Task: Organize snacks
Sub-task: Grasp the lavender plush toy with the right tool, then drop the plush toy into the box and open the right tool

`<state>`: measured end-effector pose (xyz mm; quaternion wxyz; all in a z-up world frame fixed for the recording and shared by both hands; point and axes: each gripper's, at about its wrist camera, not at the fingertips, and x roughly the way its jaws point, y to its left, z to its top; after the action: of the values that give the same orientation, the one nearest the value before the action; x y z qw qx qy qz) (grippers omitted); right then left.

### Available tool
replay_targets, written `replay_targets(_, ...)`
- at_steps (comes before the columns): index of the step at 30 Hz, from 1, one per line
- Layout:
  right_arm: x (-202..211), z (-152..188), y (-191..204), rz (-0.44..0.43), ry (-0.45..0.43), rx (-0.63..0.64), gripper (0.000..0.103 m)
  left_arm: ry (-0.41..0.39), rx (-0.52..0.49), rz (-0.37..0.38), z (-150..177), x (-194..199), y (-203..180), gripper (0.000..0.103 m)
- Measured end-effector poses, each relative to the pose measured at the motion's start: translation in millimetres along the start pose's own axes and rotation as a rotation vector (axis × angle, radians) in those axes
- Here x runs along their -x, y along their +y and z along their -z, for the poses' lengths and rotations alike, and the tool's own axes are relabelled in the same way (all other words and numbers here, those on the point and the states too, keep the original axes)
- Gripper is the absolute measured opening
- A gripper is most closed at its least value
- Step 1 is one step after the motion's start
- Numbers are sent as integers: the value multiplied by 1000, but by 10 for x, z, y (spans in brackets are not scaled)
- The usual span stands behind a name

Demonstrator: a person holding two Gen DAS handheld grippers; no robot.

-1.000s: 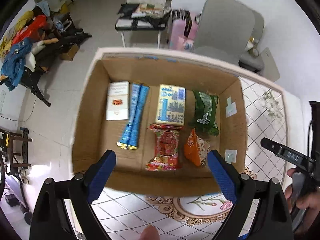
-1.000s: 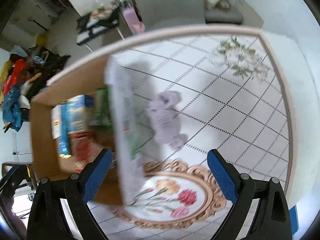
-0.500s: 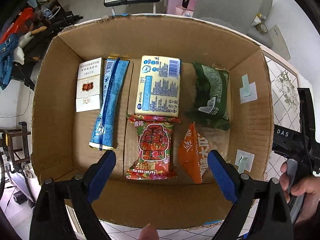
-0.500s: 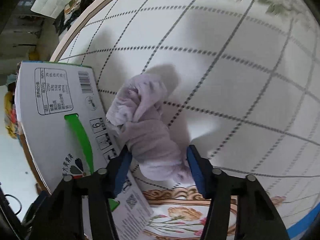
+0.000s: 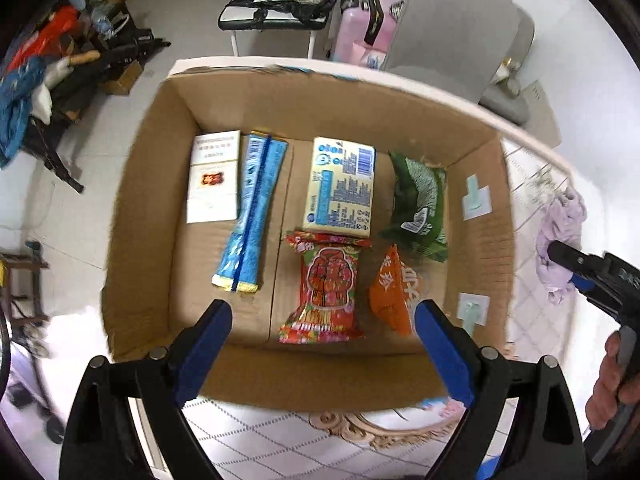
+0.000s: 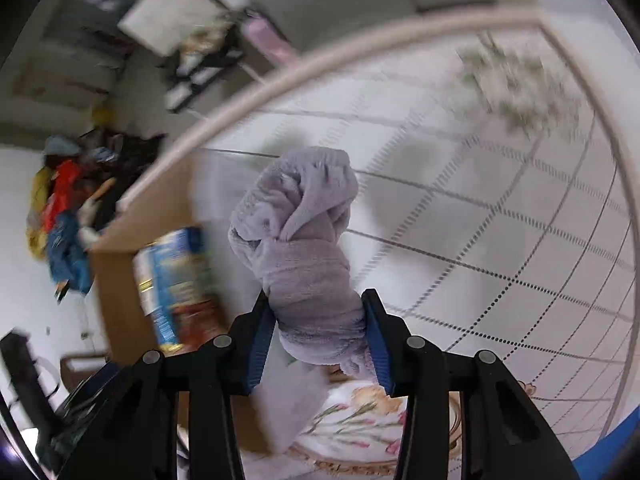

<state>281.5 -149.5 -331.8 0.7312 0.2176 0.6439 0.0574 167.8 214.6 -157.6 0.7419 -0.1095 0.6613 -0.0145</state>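
Note:
An open cardboard box (image 5: 144, 208) on the patterned table holds several snacks: a white packet (image 5: 212, 178), a blue stick pack (image 5: 252, 216), a yellow box (image 5: 342, 188), a green bag (image 5: 420, 204), a red packet (image 5: 326, 288) and an orange packet (image 5: 392, 286). My left gripper (image 5: 322, 342) hovers open over the box's near wall, holding nothing. My right gripper (image 6: 318, 340) is shut on a crumpled lilac cloth (image 6: 304, 240), lifted above the table just right of the box. The same cloth (image 5: 558, 236) hangs from that gripper in the left wrist view.
The table top (image 6: 500, 240) has a grid pattern, flower prints and a raised pale rim. A grey chair (image 5: 460, 32) stands behind it. A small loaded table (image 5: 276, 4) and piled clothes (image 5: 24, 92) are on the floor beyond.
My right gripper has shut on the lilac cloth and lifted it off the table. The left gripper has drawn back from the box and stays open.

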Motion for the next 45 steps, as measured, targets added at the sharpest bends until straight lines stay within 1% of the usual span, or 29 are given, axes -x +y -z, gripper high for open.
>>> replay_targets(3,148,186,529,-73,17,95,46,-23,80,61,87,278,330,94)
replay_targets(5,110,396,894,-131,60,162,46,-34,116,72,137,408,505,94)
replay_targets(6,16,496,1107,-164,92,193,46,-39,137,70,164,468,630,94)
replay_targets(8,-214,598,1431,-191,142,239,46,-51,165,51,192,535,829,94)
replay_targets(10,-453,718,1701,-181,172,274,46,-56,193,10,199,539,1021,94)
replay_targets(12,-769,830,1886,-173,226,283,46,-47,214,-7,198,501,1186,94)
replay_targets(15,-1123,917,1967,-167,295,275,46,-31,228,-28,193,411,1333,94)
replay_targets(16,-1300,947,1961,-135,324,283,49,-26,230,-34,200,384,1356,94)
replay_targets(18,-1448,998,2008,-88,346,293,49,-16,232,-34,204,322,1394,94)
replay_targets(19,-1471,999,1990,-71,347,304,54,-14,232,-33,201,299,1397,94)
replay_targets(20,-1473,990,2001,-54,342,312,59,-11,231,-37,197,280,1390,94)
replay_targets(21,-1454,1005,2002,-38,326,320,72,-9,222,-36,194,261,1364,94)
replay_targets(22,-1445,926,2034,-43,318,320,81,-9,216,-32,194,261,1366,94)
replay_targets(23,-1411,927,2023,-46,315,317,83,-9,208,-29,191,258,1343,94)
replay_targets(25,-1306,904,1953,-16,290,319,85,-14,190,-34,173,267,1292,94)
replay_targets(29,-1000,815,1804,93,183,331,86,-42,138,-49,153,354,1111,94)
replay_targets(30,-909,795,1775,111,159,331,87,-51,116,-56,150,383,1041,94)
replay_targets(31,-805,785,1736,139,133,330,90,-58,96,-70,145,406,984,93)
replay_targets(34,-415,796,1601,196,63,313,92,-91,37,-92,148,502,793,94)
replay_targets(35,-344,798,1562,220,47,308,93,-98,21,-95,155,531,734,94)
replay_targets(37,-198,813,1475,261,13,291,103,-118,-12,-101,175,600,614,94)
replay_targets(40,33,819,1342,336,-38,270,103,-137,-50,-107,187,677,464,94)
replay_targets(45,256,839,1185,351,-64,232,103,-162,-87,-105,227,834,262,94)
